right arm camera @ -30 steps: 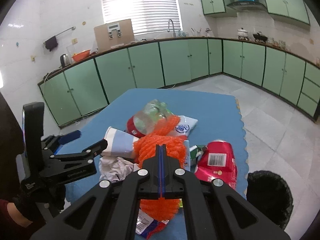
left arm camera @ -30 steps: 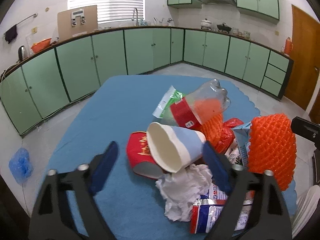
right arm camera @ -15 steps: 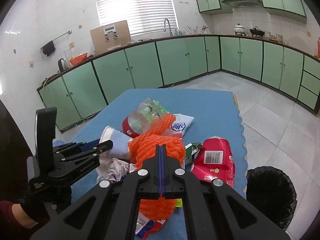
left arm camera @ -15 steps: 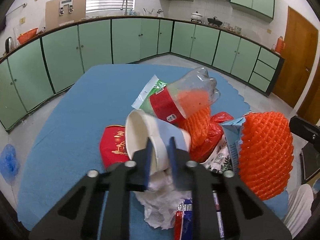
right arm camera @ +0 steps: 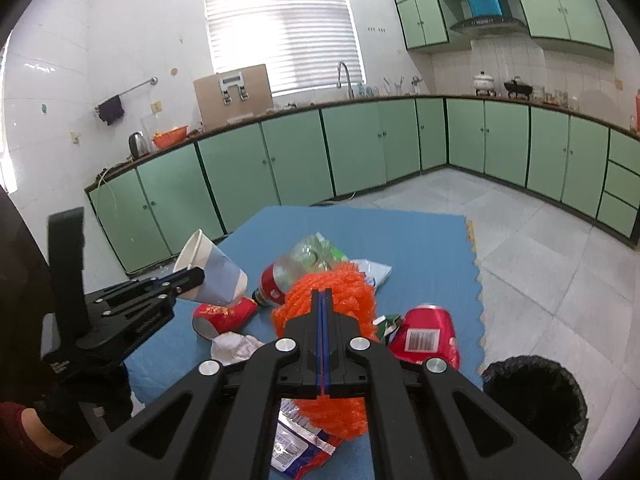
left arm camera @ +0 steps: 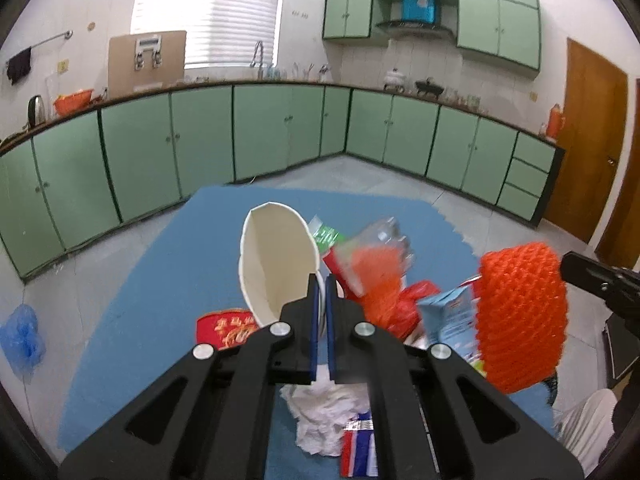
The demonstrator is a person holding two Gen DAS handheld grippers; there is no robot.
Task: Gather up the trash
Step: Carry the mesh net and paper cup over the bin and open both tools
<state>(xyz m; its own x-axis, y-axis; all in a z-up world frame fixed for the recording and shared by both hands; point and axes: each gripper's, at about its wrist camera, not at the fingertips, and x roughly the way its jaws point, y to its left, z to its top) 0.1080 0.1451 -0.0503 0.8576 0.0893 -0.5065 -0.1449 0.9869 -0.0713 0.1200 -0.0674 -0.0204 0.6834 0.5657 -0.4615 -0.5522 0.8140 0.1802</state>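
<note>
Trash: left gripper (left arm camera: 320, 284) clamped on paper cup (left arm camera: 276, 260) rim, right gripper (right arm camera: 322, 300) clamped on orange net (right arm camera: 340, 292); both lifted. Next, carry right to black bin (right arm camera: 536, 396).

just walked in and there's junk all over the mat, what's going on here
A person is collecting trash off a blue mat with a gripper in each hand. The left gripper is shut on the wall of a paper cup, held clear of the pile. The right gripper is shut on an orange foam net. A bottle, wrappers and tissue lie on the mat; a black bin stands beside it.
</note>
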